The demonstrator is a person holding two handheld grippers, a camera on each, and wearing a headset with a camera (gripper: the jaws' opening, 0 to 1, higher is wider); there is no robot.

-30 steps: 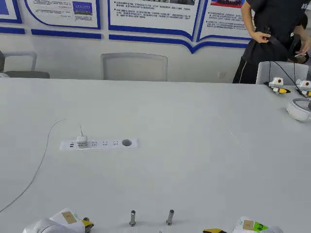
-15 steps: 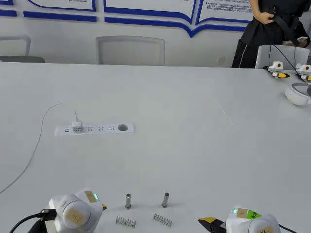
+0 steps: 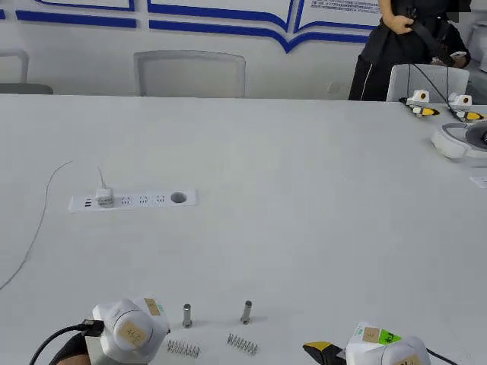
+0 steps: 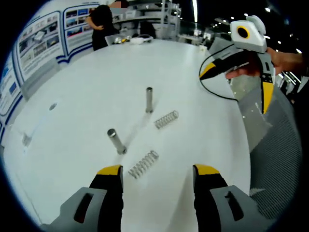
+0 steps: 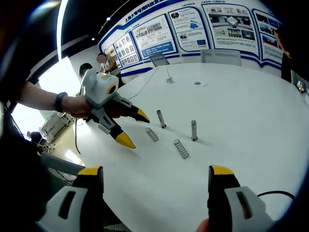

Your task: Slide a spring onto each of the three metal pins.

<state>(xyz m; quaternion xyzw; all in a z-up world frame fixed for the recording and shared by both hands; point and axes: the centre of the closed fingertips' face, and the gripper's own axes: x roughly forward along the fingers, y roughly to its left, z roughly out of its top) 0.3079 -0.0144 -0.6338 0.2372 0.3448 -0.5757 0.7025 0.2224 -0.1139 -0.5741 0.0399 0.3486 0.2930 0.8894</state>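
- My left gripper point(image 4: 158, 170) was released: its two yellow-tipped jaws stood wide apart with nothing between them.
- My right gripper point(image 5: 154, 170) was released as well, with its jaws spread and bare table between them.
- In the head view, both grippers sat low over the near edge of the white table point(image 3: 304, 190), the left at about 7 o'clock and the right at about 5 o'clock.
- I saw two metal pins standing upright near that edge, at 6 o'clock in the head view: the first pin point(image 3: 186, 315) and, at its 3 o'clock, the second pin point(image 3: 246, 311).
- The first spring point(image 3: 183, 349) lay flat on the table at 6 o'clock of the first pin, near it but apart.
- The second spring point(image 3: 242, 344) lay flat at 6 o'clock of the second pin, also apart from it.
- Neither pin carried a spring, and neither gripper touched a pin or a spring.
- In the left gripper view, the first spring lay just ahead of the jaws, at 12 o'clock.
- A power strip point(image 3: 133, 201) with one plug in it lay at 11 o'clock of the pins, well apart.
- A person point(image 3: 396, 46) stood beyond the table at 1 o'clock.
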